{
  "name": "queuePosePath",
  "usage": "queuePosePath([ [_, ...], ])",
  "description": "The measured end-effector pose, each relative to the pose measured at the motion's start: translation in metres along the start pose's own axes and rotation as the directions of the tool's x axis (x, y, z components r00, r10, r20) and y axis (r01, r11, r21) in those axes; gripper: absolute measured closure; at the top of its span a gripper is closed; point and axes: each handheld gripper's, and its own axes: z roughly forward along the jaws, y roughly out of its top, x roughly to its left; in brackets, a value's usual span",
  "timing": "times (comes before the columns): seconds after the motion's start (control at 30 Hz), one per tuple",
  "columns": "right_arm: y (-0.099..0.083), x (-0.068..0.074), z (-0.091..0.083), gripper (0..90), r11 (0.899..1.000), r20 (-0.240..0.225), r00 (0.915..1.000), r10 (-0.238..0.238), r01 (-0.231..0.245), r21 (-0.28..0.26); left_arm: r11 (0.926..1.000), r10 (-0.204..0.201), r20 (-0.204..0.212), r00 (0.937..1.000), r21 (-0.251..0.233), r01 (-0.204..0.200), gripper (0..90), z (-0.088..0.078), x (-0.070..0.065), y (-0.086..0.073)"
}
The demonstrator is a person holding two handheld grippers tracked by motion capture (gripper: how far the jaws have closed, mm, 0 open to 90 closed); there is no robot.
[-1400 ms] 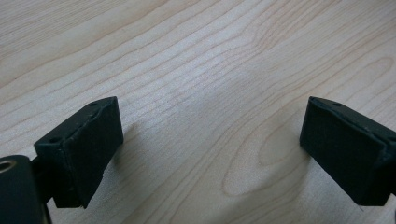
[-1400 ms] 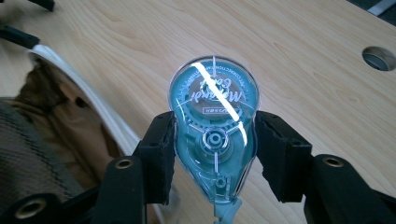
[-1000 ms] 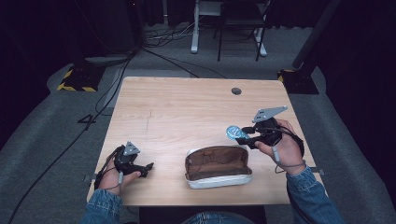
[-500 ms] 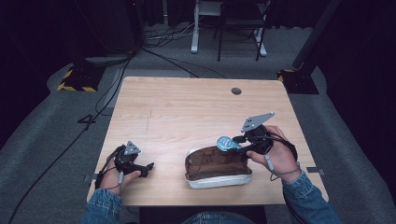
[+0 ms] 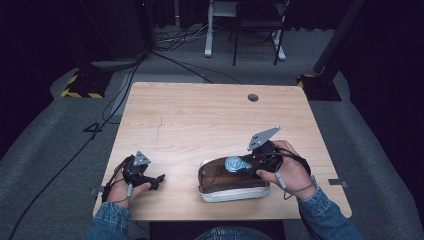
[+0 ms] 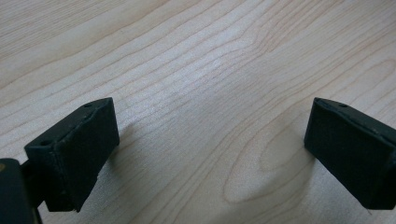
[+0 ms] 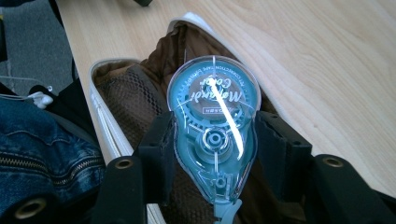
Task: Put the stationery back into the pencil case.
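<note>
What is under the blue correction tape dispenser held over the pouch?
Under the tape dispenser, clamped in the right tool, lies the open pouch with brown mesh lining. The dispenser and jaws cover the pouch's middle, so any contents there are hidden.

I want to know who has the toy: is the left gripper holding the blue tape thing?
No, the left gripper has open jaws over bare table; the right gripper clamps the blue tape dispenser.

Blue denim sleeves [image 5: 322, 212]; black claws [image 5: 248, 165] with square pads [image 6: 74, 149], grey three-cornered top plates, black cables.
</note>
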Motion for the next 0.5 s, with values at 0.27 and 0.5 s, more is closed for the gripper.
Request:
queuePosePath([
  [0.27,0.001,0.006,0.015,50.4,0.998,-0.037,0.9993,-0.012,0.014,0.057,1.0,-0.002,-0.001,1.0,0.002,0.002,3.1,0.0,0.0,0.0],
  [0.5,0.001,0.009,0.027,50.3,0.996,-0.063,0.9979,-0.01,0.016,0.091,1.0,-0.002,0.0,1.0,0.002,0.002,3.1,0.0,0.0,0.0],
])
